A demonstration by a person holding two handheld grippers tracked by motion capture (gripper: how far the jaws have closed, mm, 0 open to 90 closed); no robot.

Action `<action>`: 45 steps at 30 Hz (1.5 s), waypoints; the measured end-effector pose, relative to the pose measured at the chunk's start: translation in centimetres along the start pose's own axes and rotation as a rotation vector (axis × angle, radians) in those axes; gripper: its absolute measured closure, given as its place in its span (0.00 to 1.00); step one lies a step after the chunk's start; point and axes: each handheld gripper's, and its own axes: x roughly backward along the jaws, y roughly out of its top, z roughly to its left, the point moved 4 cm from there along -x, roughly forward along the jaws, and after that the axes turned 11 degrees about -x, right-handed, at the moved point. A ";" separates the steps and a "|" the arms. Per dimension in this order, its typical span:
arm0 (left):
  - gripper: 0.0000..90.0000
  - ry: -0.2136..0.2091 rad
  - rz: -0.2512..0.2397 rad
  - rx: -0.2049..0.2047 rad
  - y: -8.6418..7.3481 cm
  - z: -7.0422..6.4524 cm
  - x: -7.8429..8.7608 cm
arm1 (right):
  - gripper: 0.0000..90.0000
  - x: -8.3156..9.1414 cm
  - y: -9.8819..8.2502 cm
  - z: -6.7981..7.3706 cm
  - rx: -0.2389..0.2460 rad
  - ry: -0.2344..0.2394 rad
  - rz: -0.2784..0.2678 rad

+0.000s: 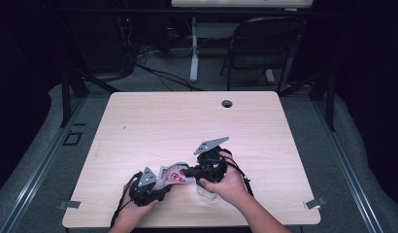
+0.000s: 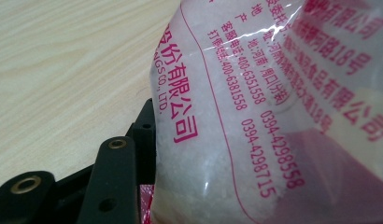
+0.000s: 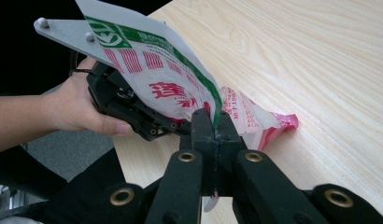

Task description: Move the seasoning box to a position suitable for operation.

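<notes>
A plastic bag with red print and white grains inside is stretched between both grippers near the front edge of the wooden table. My right gripper is shut on the thin edge of the bag. The left gripper holds the bag's other end. In the left gripper view the bag lies against the one black finger that shows, and the other jaw is hidden behind it. The bag's upper edge leans on the left gripper's grey plate.
A cable hole sits near the table's far edge. Behind the table stand a dark folding chair and a white desk leg. The person's forearms come in over the front edge.
</notes>
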 end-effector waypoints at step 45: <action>0.61 0.131 -0.060 -0.140 5.8 0.1 -0.9 | 1.00 4.9 0.9 -1.5 0.011 -0.048 -0.097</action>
